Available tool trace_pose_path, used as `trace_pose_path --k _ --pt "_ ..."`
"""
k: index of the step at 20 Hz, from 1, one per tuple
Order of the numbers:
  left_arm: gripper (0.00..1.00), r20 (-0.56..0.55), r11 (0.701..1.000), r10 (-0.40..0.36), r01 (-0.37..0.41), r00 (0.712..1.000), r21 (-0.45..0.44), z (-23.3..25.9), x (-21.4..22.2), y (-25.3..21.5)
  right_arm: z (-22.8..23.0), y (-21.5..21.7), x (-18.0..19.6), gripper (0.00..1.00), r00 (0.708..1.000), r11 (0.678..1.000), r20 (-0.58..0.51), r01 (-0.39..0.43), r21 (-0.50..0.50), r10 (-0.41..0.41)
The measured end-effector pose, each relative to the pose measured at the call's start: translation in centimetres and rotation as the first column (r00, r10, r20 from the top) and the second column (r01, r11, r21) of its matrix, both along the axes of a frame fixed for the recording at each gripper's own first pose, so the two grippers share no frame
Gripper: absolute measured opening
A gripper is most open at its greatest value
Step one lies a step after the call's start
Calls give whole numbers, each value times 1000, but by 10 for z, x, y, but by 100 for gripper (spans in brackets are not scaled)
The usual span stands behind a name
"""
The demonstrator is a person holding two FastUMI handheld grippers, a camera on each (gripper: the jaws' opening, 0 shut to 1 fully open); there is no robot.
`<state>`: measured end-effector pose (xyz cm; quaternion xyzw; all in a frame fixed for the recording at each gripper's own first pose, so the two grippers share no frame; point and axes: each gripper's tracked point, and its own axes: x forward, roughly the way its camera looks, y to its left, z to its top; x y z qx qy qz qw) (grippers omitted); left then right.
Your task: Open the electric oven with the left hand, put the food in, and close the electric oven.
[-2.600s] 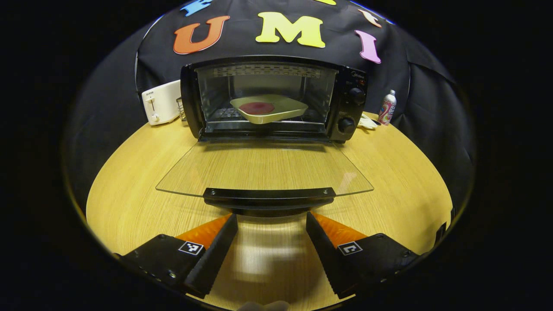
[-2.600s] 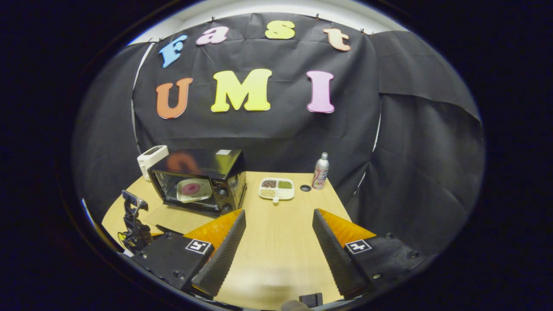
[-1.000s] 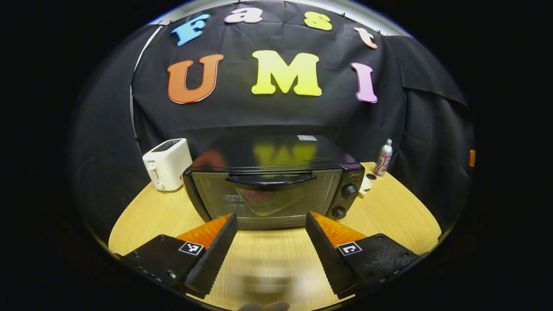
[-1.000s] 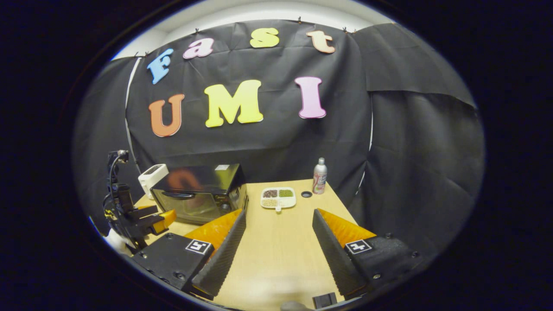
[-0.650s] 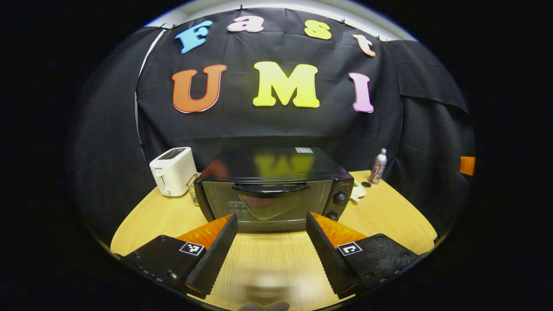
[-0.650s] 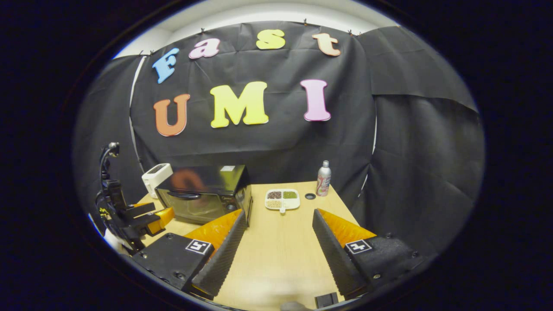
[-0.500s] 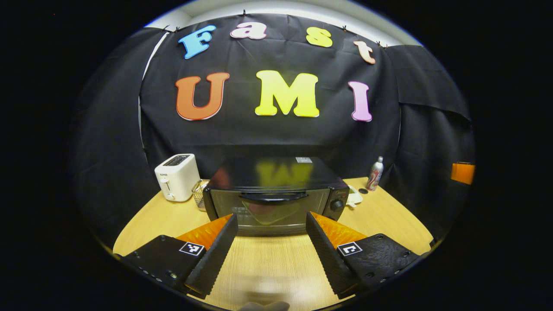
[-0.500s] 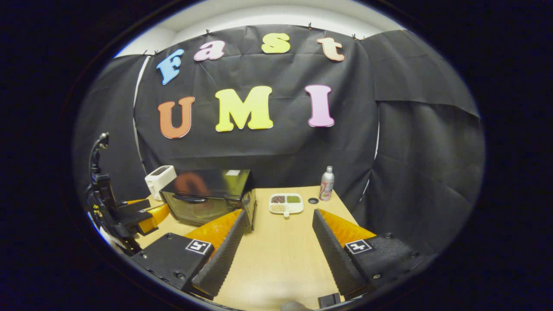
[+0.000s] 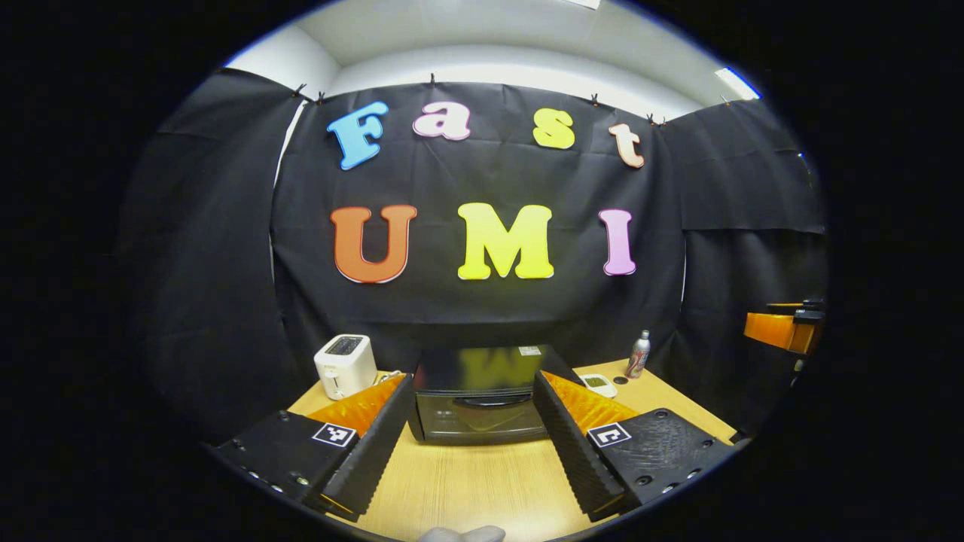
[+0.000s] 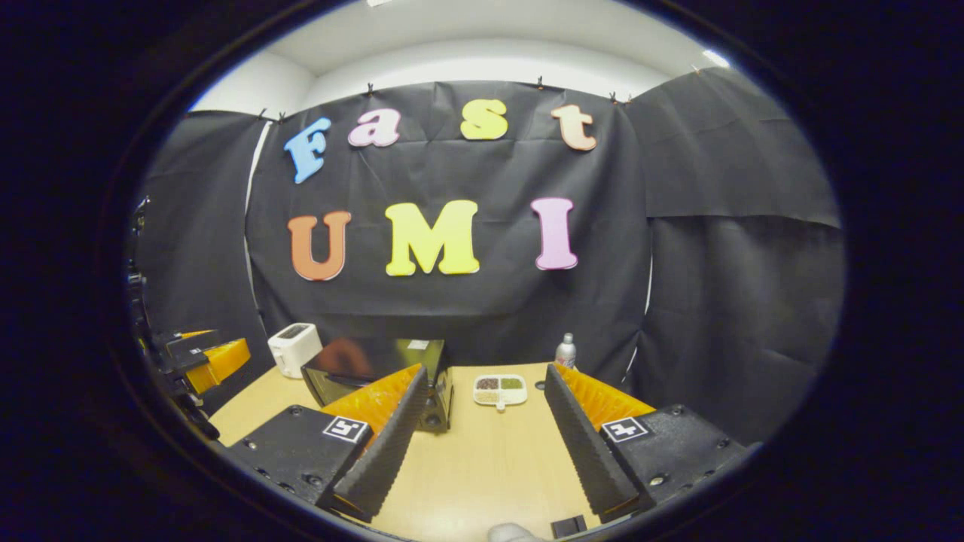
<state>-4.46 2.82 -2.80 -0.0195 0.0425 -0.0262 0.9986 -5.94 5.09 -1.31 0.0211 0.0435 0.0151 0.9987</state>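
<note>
Nearest in the left gripper view, the left hand-held gripper (image 9: 473, 440) has its two fingers spread wide with nothing between them, hanging above the bare wooden surface (image 9: 482, 482). The right hand-held gripper (image 10: 480, 440) in the right gripper view is likewise wide apart and empty over the same surface. Beyond the left fingers, well apart from them, sits the electric oven (image 9: 482, 399), its glass door upright and flush with the front, the handle across the top of the door. The glass is too dark and small here to tell whether food lies inside, so that step can only be presumed from the closed door and the empty grippers. Judged from this, the task looks finished or all but finished: the door is shut, neither gripper is touching the oven, and nothing appears left except, perhaps, resting the hands. Just left of the oven stands a white toaster (image 9: 345, 366); to its right lie a divided snack tray (image 10: 499, 391) and, farther back near the wall, a small bottle (image 9: 639, 354). At the right edge of the left gripper view, part of the other gripper is visible, far off.
</note>
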Motion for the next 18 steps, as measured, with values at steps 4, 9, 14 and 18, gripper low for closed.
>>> trace_pose_path --k 4,9,14,18 --pt "95 66 998 59 -58 996 -28 36 -50 -16 13 -35 -33 95 999 1000 43 -15 18 14" --pt "95 96 997 78 -76 992 -18 55 -97 -44 19 -70 -68 95 996 999 88 -34 17 32" --pt "95 97 995 98 -95 991 -30 58 -122 -62 14 -78 -85 95 993 997 91 -75 13 73" --pt "95 94 993 117 -116 989 -20 55 -132 -65 11 -82 -91 95 991 996 103 -90 6 89"
